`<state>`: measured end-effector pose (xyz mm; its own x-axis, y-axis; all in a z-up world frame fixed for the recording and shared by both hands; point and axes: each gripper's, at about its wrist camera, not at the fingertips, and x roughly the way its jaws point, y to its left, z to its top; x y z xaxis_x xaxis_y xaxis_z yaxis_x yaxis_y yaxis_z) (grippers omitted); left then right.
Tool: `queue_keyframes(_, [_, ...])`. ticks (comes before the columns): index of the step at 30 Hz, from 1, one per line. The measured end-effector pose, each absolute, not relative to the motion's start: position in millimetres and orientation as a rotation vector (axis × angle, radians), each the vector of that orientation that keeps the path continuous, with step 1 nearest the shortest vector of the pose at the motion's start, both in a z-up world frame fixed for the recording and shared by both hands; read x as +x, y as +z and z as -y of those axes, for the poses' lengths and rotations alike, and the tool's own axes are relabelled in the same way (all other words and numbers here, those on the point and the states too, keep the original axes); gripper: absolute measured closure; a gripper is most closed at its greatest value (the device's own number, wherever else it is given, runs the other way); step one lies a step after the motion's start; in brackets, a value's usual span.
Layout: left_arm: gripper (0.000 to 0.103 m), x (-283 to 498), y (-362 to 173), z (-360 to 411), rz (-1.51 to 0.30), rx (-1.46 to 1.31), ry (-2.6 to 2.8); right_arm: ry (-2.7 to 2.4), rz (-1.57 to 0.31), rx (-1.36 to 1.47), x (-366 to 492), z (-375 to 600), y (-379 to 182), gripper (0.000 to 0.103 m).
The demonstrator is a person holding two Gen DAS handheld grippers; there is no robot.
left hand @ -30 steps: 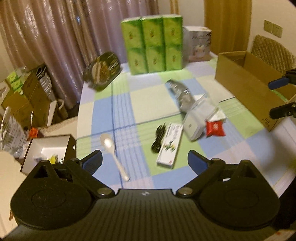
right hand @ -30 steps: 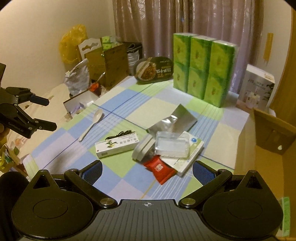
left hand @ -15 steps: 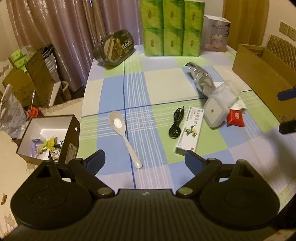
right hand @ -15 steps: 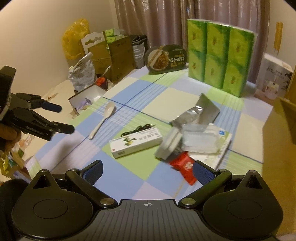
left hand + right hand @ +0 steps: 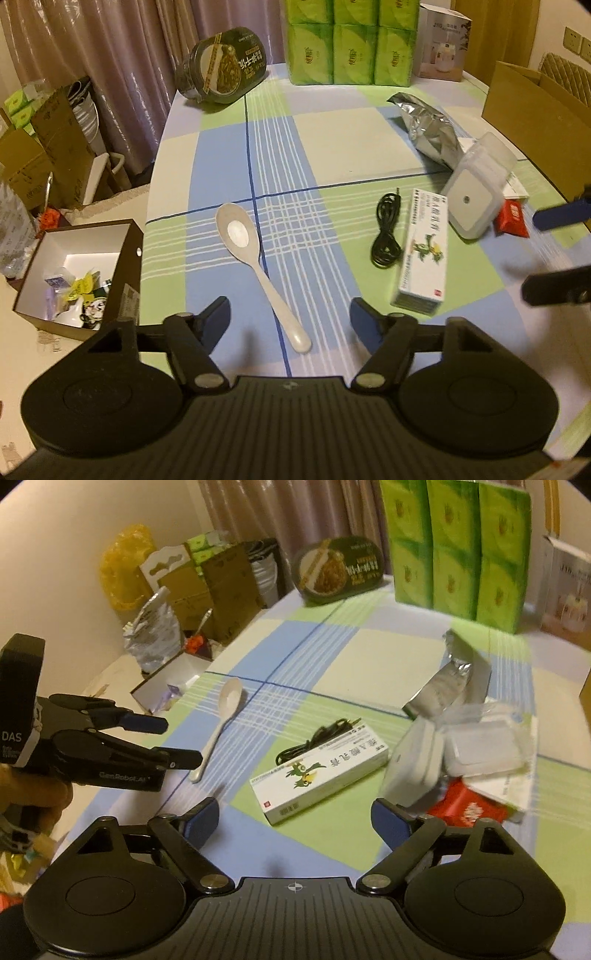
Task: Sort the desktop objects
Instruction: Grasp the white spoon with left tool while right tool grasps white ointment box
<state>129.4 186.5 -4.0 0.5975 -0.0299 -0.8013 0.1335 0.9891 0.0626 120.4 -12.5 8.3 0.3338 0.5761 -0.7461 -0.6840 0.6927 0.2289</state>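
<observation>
A white spoon lies on the checked tablecloth, its handle end between my open left gripper's fingers. The spoon also shows in the right wrist view. A black cable and a white-green medicine box lie to its right. My right gripper is open and empty, just short of the medicine box. A white square case, clear plastic box, red packet and silver foil bag lie at the right.
Green tissue packs and a dark food bowl stand at the table's far side. A cardboard box stands at the right. A small open box of oddments sits off the table's left edge.
Both grippers have moved forward and lower over the table. The left now brackets the spoon's handle end; the right has closed in on the medicine box. Both stay open.
</observation>
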Motion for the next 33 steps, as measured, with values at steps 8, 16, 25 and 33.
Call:
queue_keyframes(8, [0.071, 146.0, -26.2, -199.6, -0.919, 0.086, -0.119, 0.759, -0.956, -0.081, 138.7, -12.3, -22.1, 0.023])
queue_keyframes(16, [0.097, 146.3, -34.1, -199.3, -0.925, 0.130, -0.139, 0.668, -1.001, -0.028, 154.2, -27.6, -38.5, 0.023])
queue_keyframes(25, [0.076, 157.3, -36.9, -210.1, -0.916, 0.080, -0.105, 0.613, -0.990, -0.020, 163.1, -38.9, -45.3, 0.023])
queue_keyframes(33, [0.078, 177.6, -45.8, -218.7, -0.912, 0.028, -0.063, 0.608, -0.945, -0.087, 159.3, -41.4, -46.6, 0.043])
